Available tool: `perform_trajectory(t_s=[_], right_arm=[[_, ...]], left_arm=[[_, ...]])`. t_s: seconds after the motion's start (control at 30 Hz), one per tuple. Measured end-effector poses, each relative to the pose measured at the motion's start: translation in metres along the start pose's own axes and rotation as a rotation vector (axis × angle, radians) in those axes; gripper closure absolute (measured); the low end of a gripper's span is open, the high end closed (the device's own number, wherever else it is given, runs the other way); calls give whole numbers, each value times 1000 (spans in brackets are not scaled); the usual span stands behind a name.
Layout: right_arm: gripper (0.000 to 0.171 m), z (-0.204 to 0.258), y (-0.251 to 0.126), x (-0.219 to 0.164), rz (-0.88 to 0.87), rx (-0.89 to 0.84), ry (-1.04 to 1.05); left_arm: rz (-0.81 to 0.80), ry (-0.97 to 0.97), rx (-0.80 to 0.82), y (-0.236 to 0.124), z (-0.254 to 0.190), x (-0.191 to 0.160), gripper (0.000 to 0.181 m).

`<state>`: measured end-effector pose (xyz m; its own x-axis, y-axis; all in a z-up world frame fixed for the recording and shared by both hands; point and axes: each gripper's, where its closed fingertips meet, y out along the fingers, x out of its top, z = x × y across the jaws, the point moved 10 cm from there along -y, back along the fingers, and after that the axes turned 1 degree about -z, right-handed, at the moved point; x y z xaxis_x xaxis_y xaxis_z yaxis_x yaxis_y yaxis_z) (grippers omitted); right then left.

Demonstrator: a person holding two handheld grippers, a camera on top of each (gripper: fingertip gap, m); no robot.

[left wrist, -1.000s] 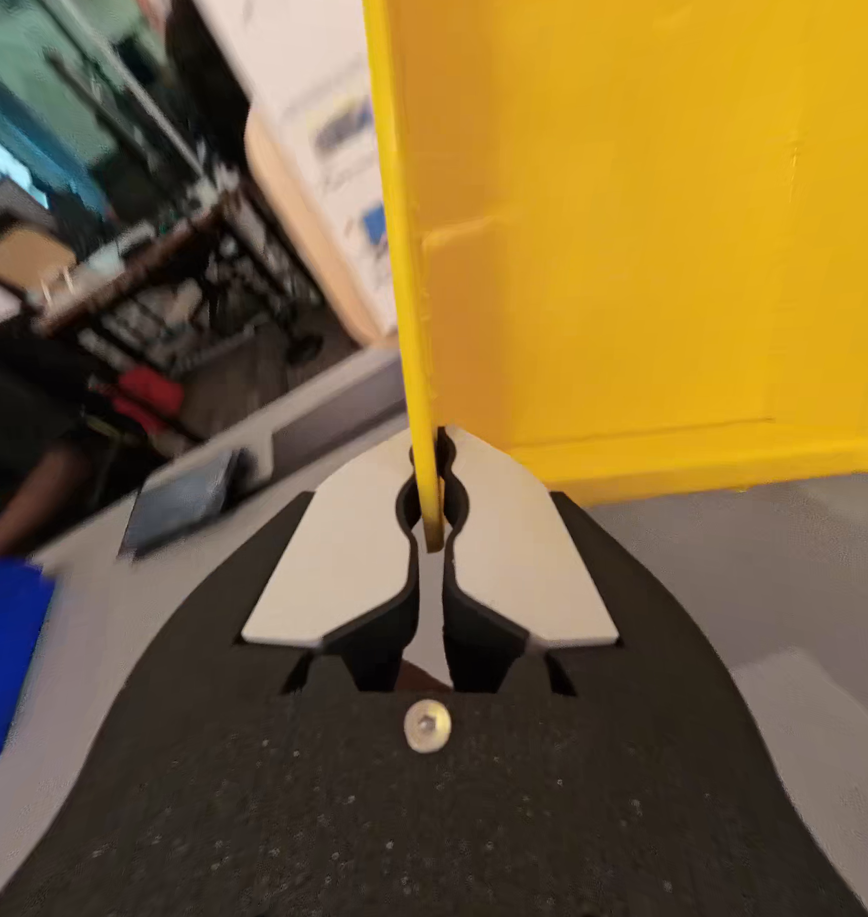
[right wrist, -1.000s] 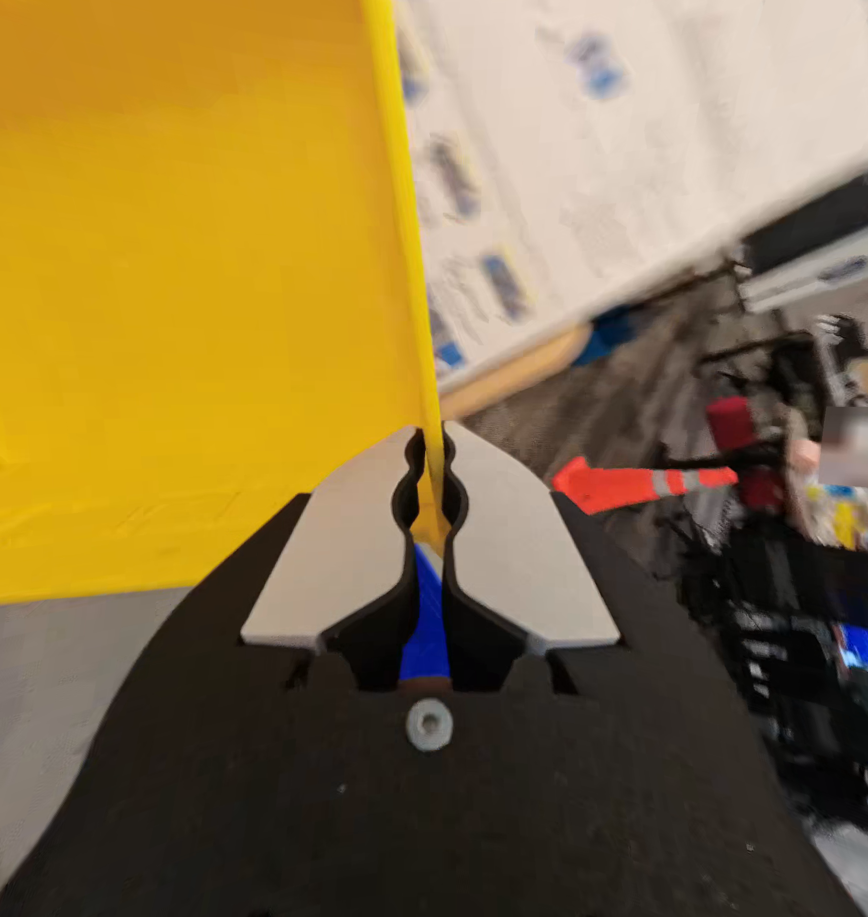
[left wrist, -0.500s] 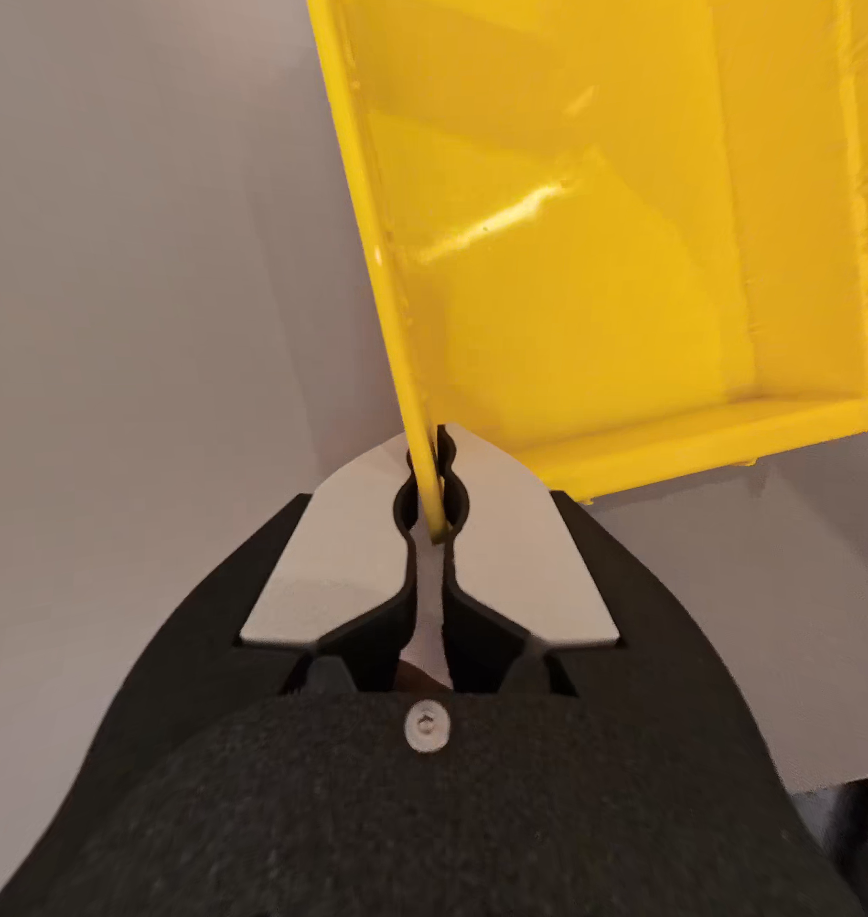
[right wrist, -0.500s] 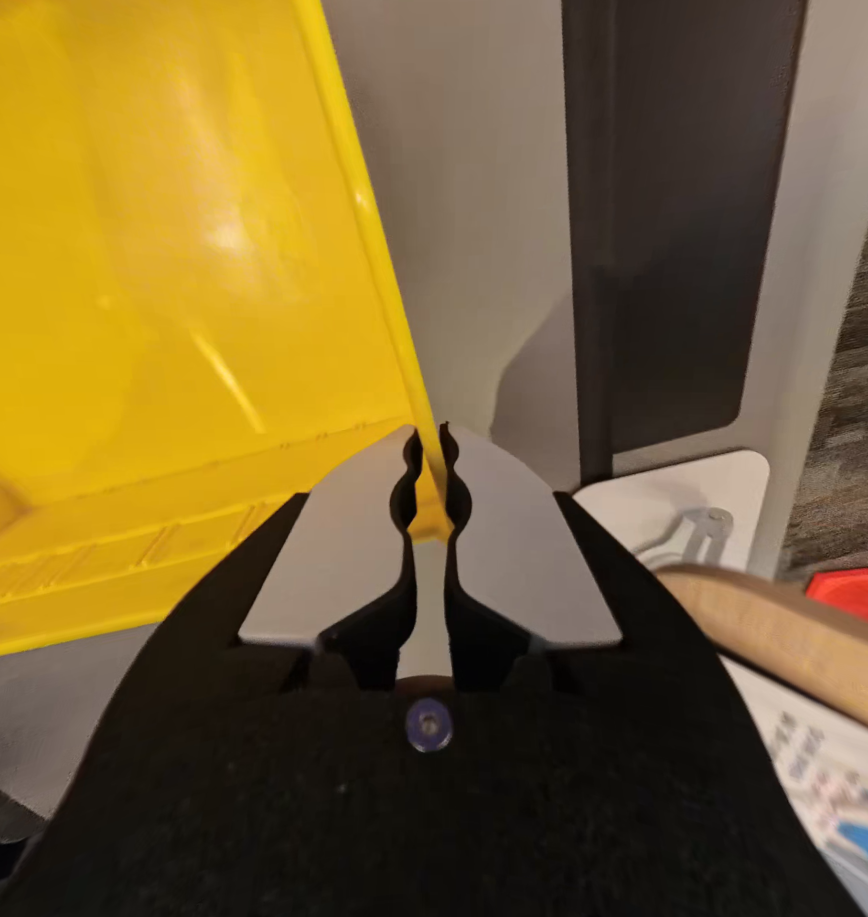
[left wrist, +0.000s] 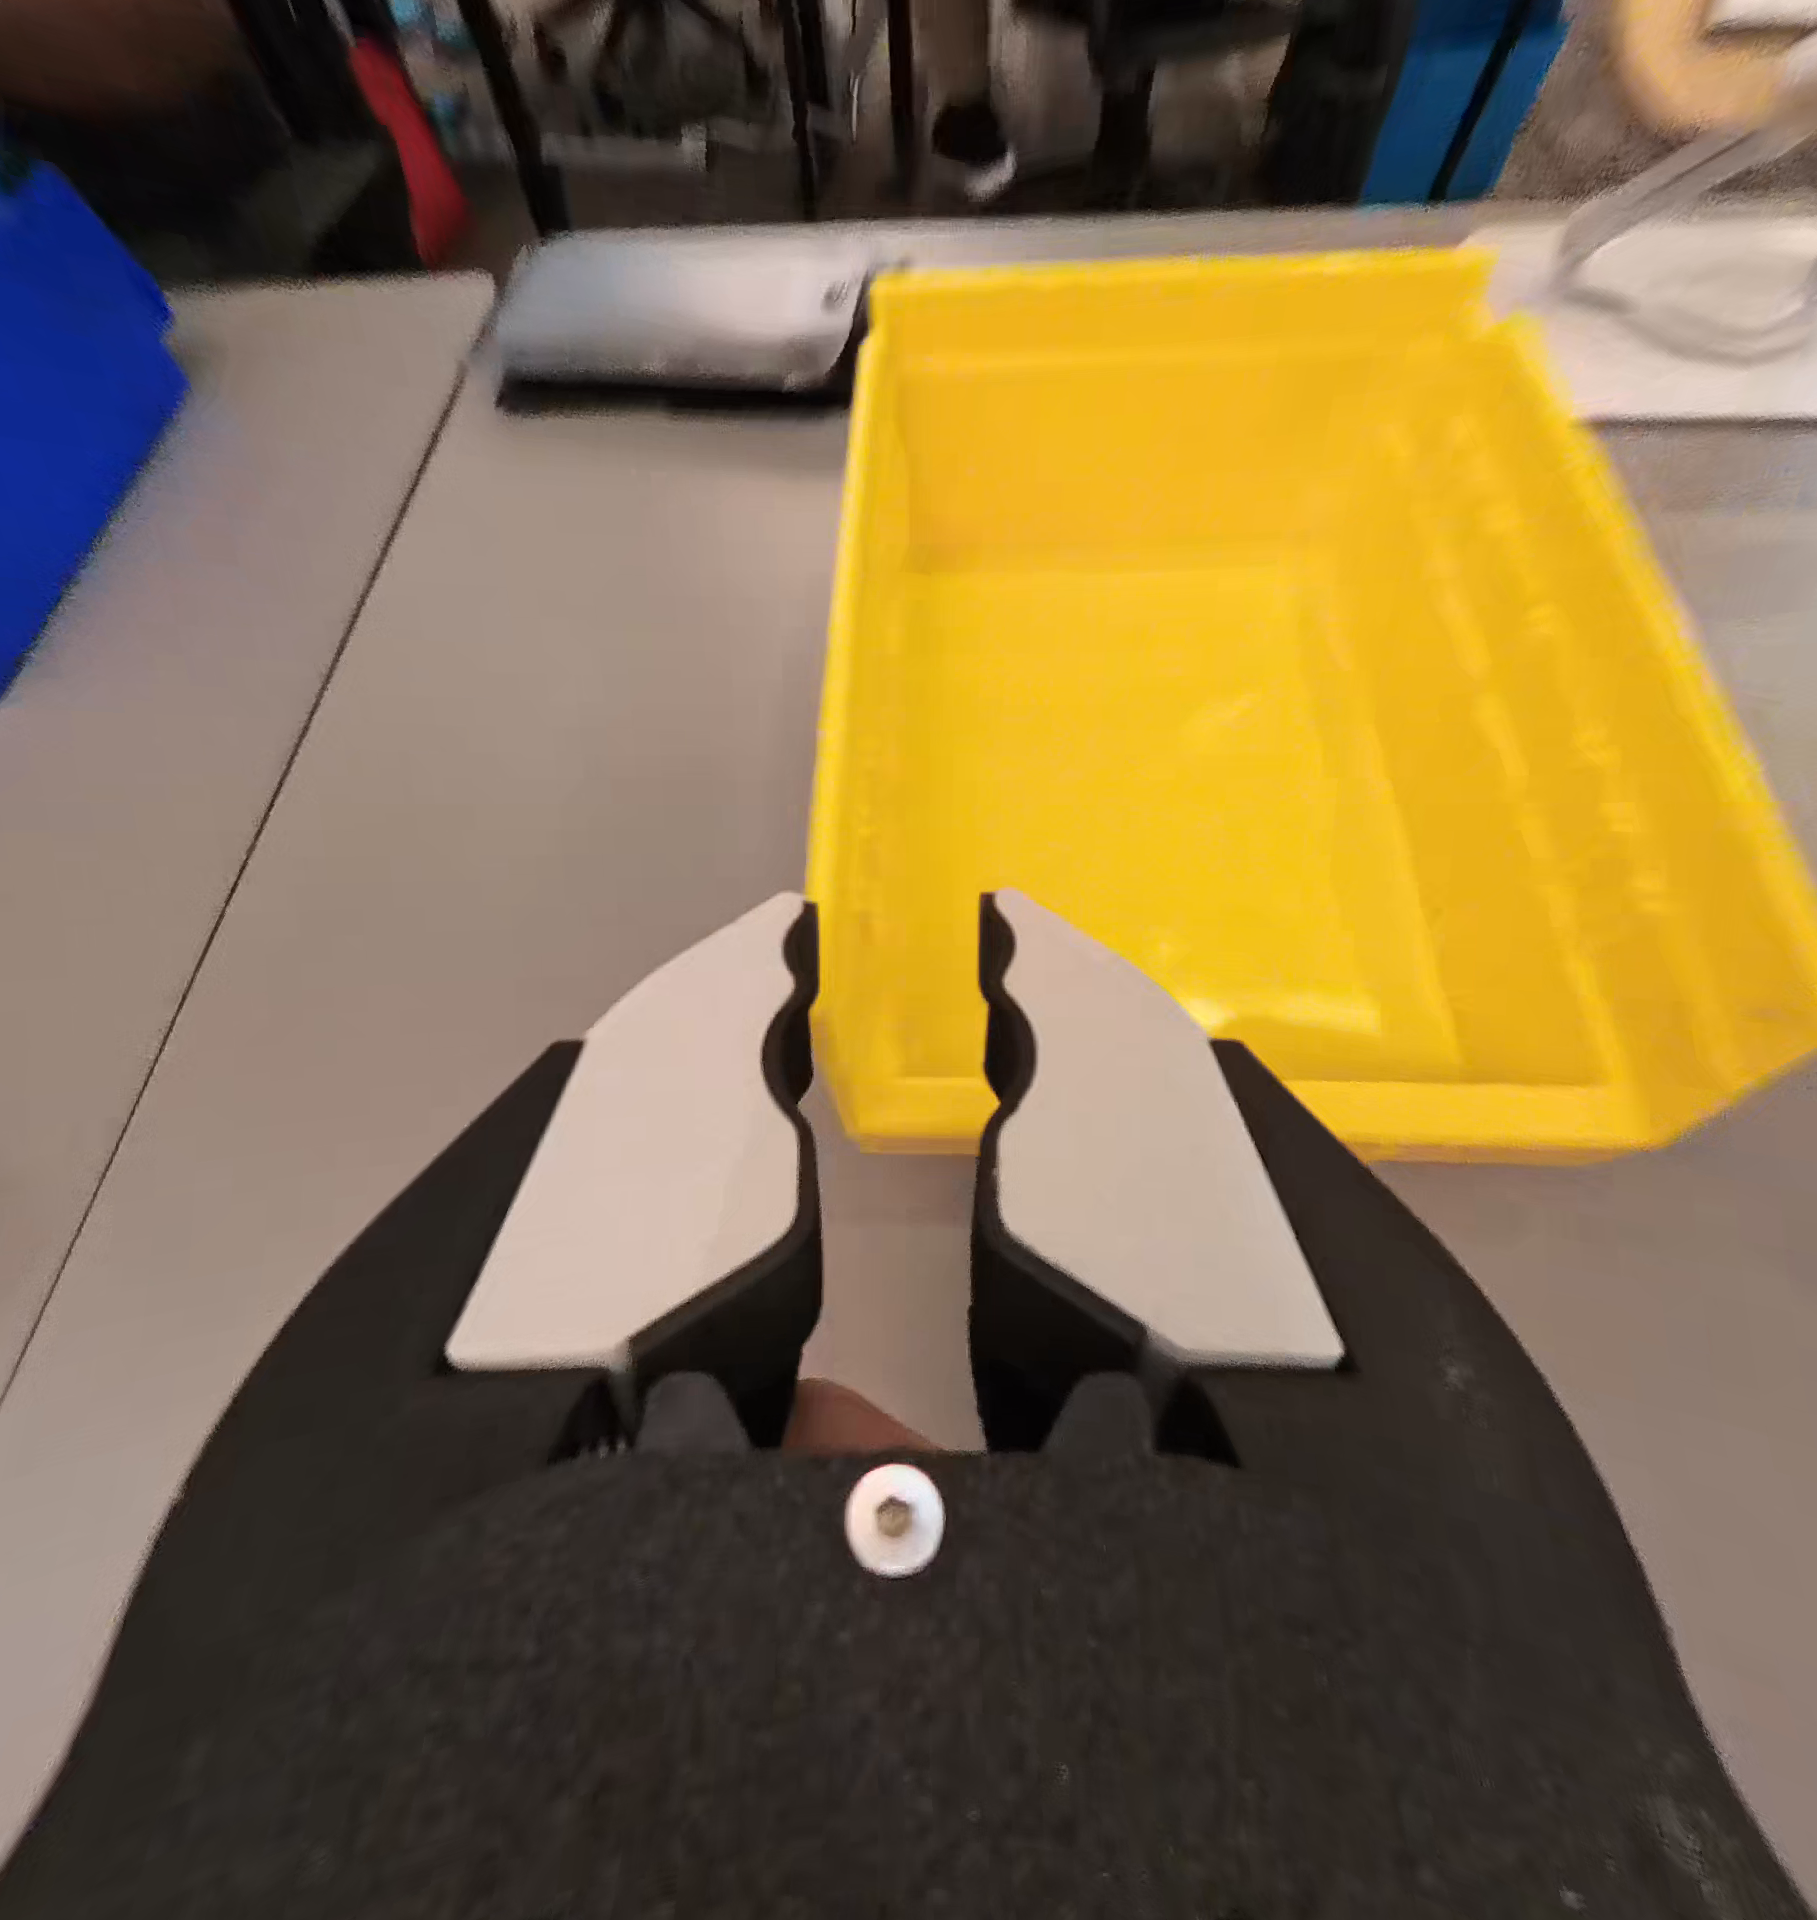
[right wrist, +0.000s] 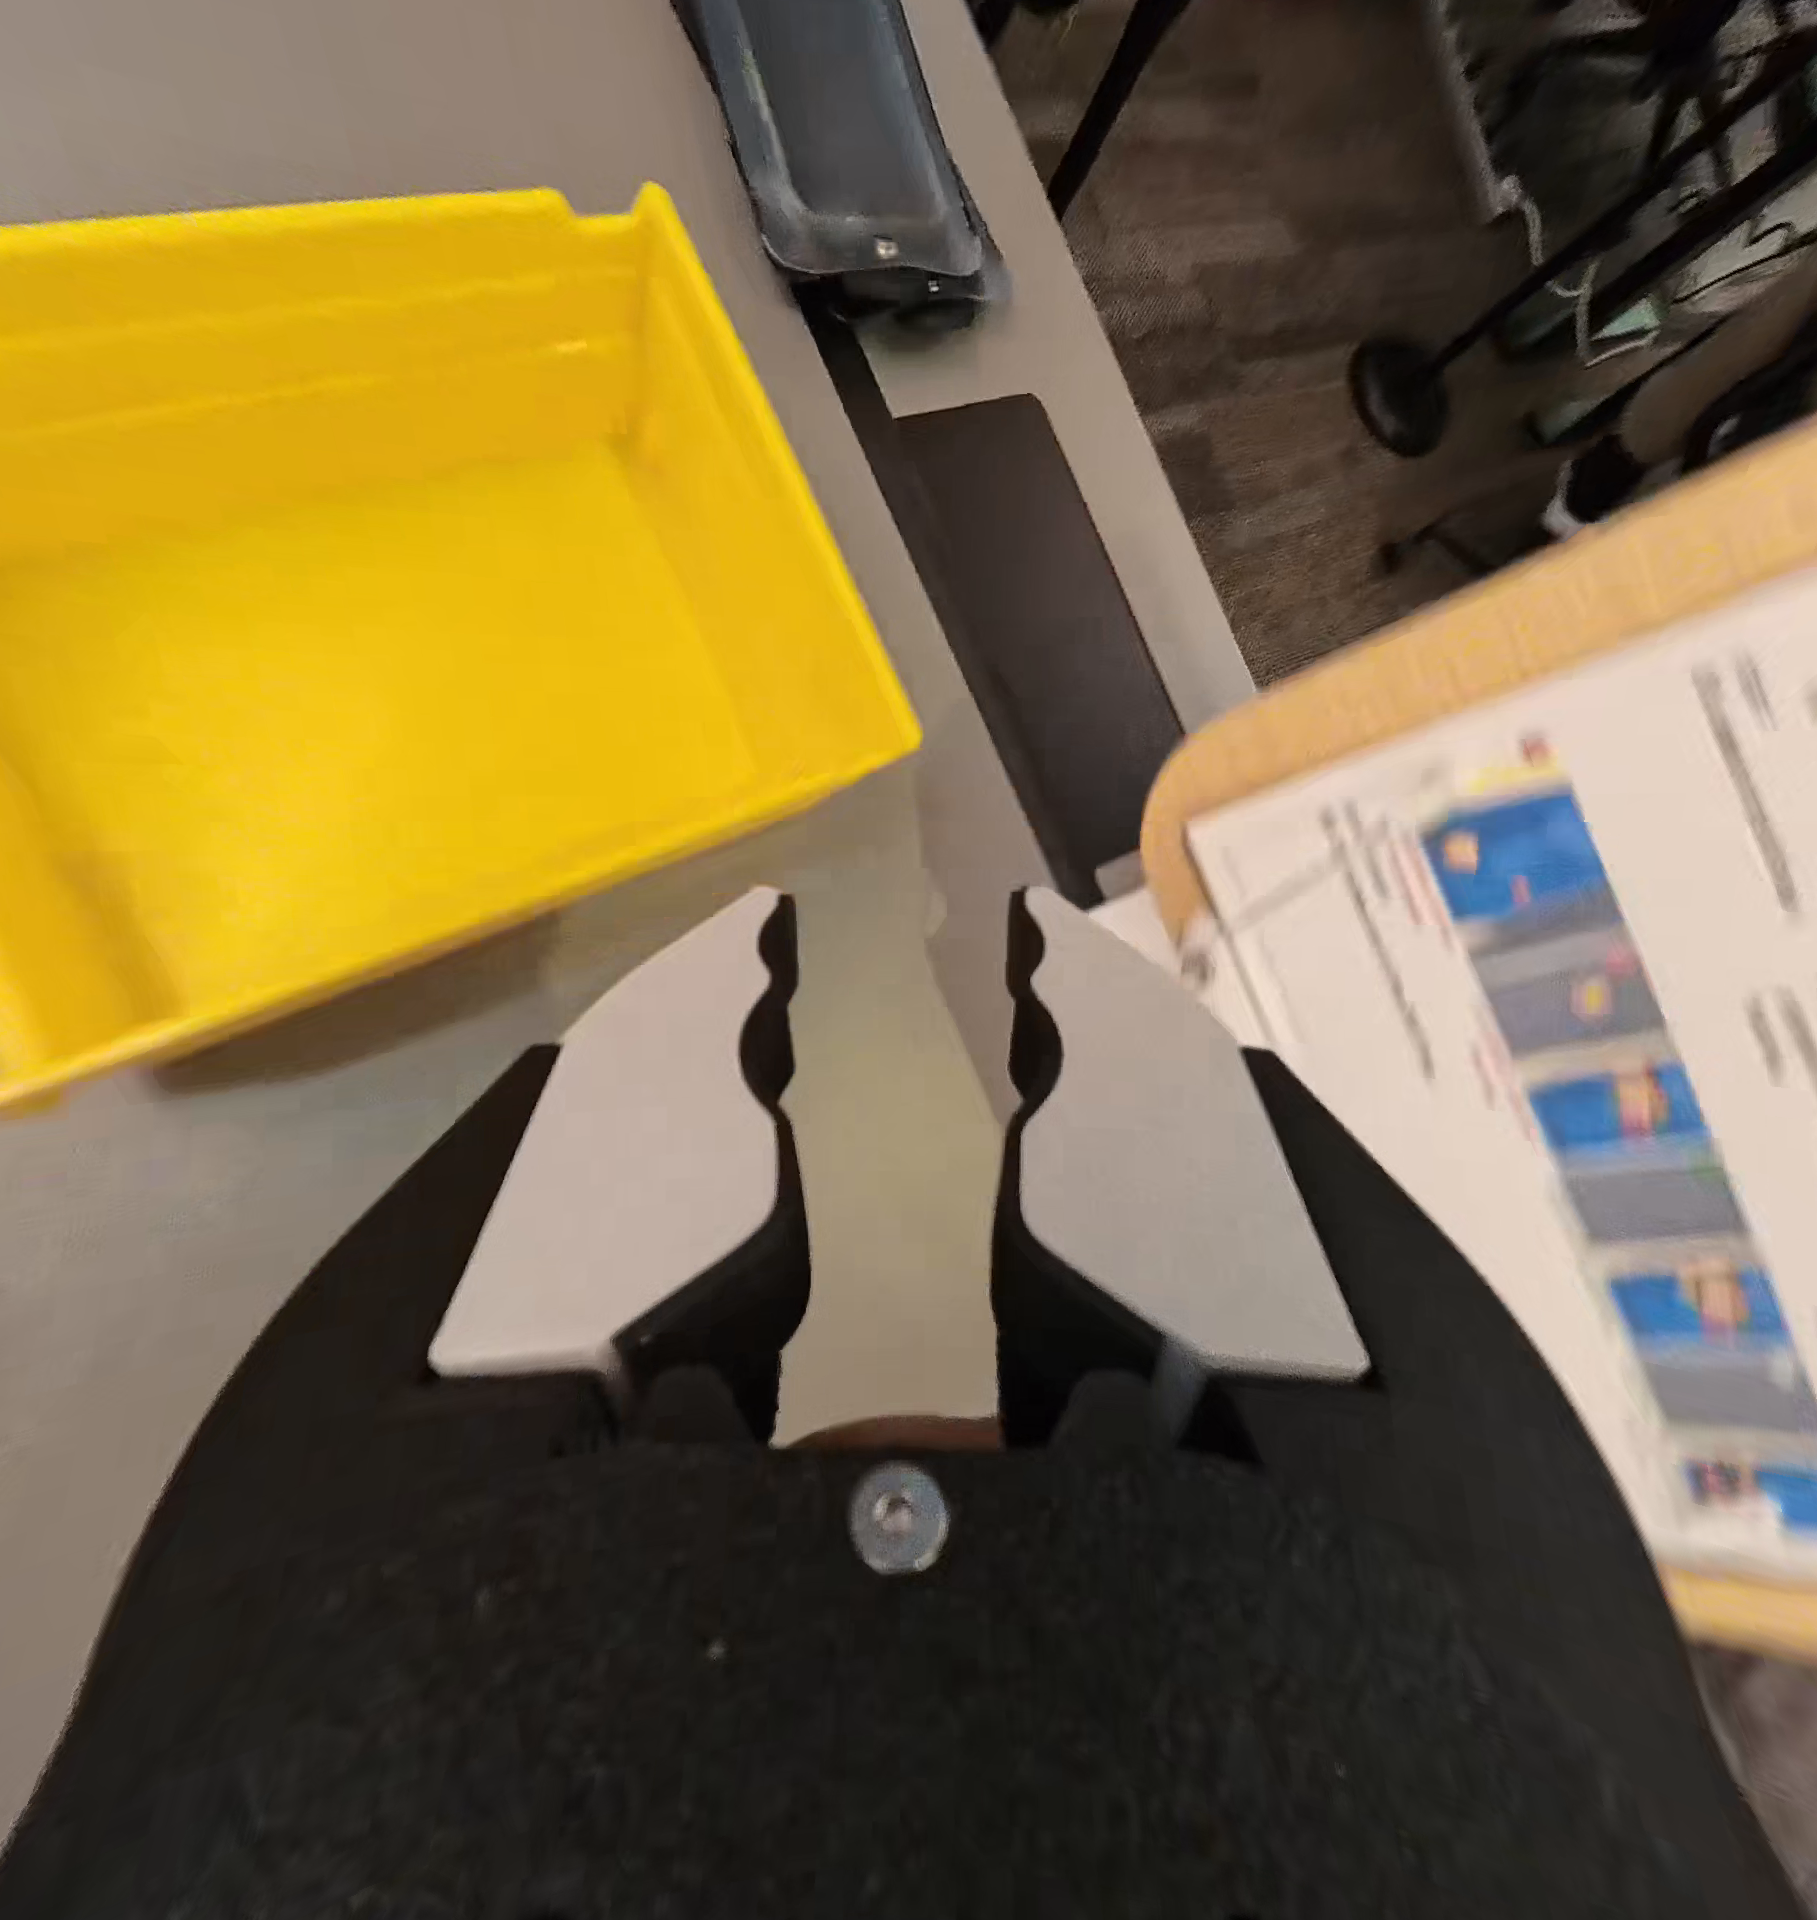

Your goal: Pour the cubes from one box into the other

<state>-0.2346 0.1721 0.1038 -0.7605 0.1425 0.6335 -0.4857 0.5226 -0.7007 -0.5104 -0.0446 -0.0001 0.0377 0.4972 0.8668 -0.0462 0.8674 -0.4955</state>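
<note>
both of my grippers stood released, jaws parted and holding nothing. my left gripper [left wrist: 893, 914] hung just off the near left corner of the yellow box [left wrist: 1143, 727], its tips straddling that corner's wall without pinching it, as far as i could tell. my right gripper [right wrist: 902, 906] hovered over bare grey table [right wrist: 208, 1247], just beside the yellow box [right wrist: 364, 644] at its near right corner, apart from it.

the yellow box sat flat and upright on the table [left wrist: 571, 644], and i saw no cubes in it in either view. the blue box [left wrist: 42, 447] lay well apart at the far left edge of my left view, cropped and blurred, so i could not tell what it held. i judged the pour done and the yellow box set down.

what could go wrong from there: if i pulled my left jaws away sideways rather than straight back, a finger could catch the thin wall and drag or tip the light box. on my right, a clipboard with printed sheets [right wrist: 1506, 1039] overhung the table edge near my fingers; a careless swing could knock it to the floor. a dark flat case [right wrist: 852, 156] lay just beyond the box, and a shove forward would push the box against it. if any cubes missed the blue box, i could not have seen them from these views.
</note>
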Motion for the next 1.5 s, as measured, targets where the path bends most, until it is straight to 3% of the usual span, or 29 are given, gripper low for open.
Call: perform_trajectory(t_s=[0.1, 0.2, 0.33, 0.47, 0.57, 0.8, 0.87, 0.97, 1.07, 1.13, 1.17, 1.33, 1.43, 1.5], right_arm=[[140, 31, -87, -68, -129, 0, 110], [140, 53, -163, -152, -132, -47, 215], [126, 69, -256, -277, 32, -136, 360], [118, 78, -315, -391, 332, -210, 493], [117, 84, -323, -442, 393, -173, 600], [107, 99, -275, -492, 572, 4, 790], [118, 96, -271, -493, 607, -100, 721], [168, 81, -280, -486, 569, -194, 703], [171, 49, -305, -469, 464, -309, 681], [171, 38, -313, -463, 437, -269, 670], [168, 34, -316, -467, 437, -265, 682], [114, 50, -316, -532, 594, -252, 850], [107, 58, -324, -542, 437, -304, 1004], [94, 64, -317, -537, 499, -304, 1035]], left_arm=[[-73, 38, -75, -30, -44, 2, 151], [-96, 67, -174, -55, -92, -8, 150], [-109, 88, -288, -80, -149, -43, 150], [-98, 223, -308, -90, -179, -71, 151], [-98, 241, -306, -90, -187, -77, 152], [-49, 257, -321, -82, -195, -87, 152], [-35, 273, -328, -79, -198, -90, 152], [-22, 281, -346, -76, -201, -93, 152], [-9, 285, -366, -73, -203, -95, 152], [-2, 287, -368, -72, -203, -96, 152], [1, 289, -372, -71, -203, -96, 152], [3, 277, -394, -70, -203, -95, 153], [31, 284, -410, -67, -204, -100, 153], [42, 287, -428, -67, -205, -101, 153]])
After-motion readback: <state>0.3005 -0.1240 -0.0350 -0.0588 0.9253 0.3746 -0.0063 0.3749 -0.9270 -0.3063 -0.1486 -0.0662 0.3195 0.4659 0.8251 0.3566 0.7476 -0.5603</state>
